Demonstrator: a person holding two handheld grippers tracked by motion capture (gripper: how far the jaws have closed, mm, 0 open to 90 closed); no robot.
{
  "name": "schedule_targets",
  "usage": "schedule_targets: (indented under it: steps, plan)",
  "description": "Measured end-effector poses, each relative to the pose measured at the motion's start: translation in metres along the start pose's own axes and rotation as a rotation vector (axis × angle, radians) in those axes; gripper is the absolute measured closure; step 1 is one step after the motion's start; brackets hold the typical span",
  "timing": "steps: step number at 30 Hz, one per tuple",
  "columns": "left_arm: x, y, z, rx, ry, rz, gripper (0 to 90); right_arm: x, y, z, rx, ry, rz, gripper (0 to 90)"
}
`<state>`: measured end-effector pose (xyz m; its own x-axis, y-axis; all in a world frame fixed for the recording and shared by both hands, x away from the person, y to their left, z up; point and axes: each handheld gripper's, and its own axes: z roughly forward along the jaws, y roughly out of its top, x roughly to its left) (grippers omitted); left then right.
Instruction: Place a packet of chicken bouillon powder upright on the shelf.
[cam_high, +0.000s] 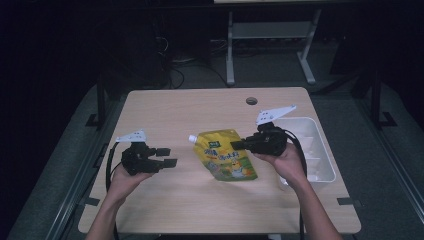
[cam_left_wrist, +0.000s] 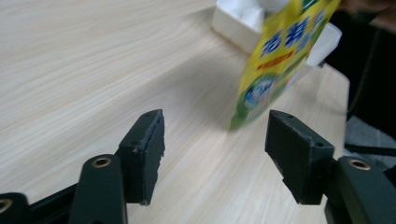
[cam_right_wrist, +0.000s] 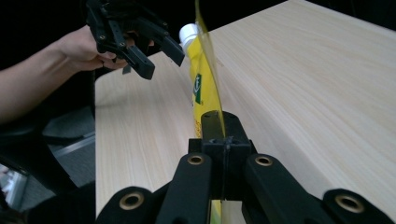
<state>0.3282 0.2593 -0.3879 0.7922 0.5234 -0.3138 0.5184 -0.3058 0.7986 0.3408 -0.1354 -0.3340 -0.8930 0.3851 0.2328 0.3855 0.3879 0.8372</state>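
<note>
Here the right hand-held gripper (cam_high: 239, 145) is clamped on the right edge of the yellow pouch (cam_high: 226, 156) at frame centre, cap toward upper left; the left hand-held gripper (cam_high: 168, 157), jaws apart and empty, sits well left above the bench (cam_high: 200, 107).

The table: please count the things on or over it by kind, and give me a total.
Yellow spouted pouch, held by the right tongs: 1
White compartment tray: 1
Tongs, including the open left tongs: 2
Total: 4
</note>
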Motion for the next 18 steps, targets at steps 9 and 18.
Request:
schedule_targets:
  steps: [9, 18]
  plan:
    - [-0.001, -0.001, 0.001, 0.000, 0.024, 0.020, 33.8, -0.002, 0.009, -0.024, -0.016, -0.040, -0.029, 90.0]
    - [0.002, -0.008, 0.007, 0.024, 0.082, 0.039, 31.0, -0.006, 0.011, -0.066, -0.055, -0.083, -0.041, 90.0]
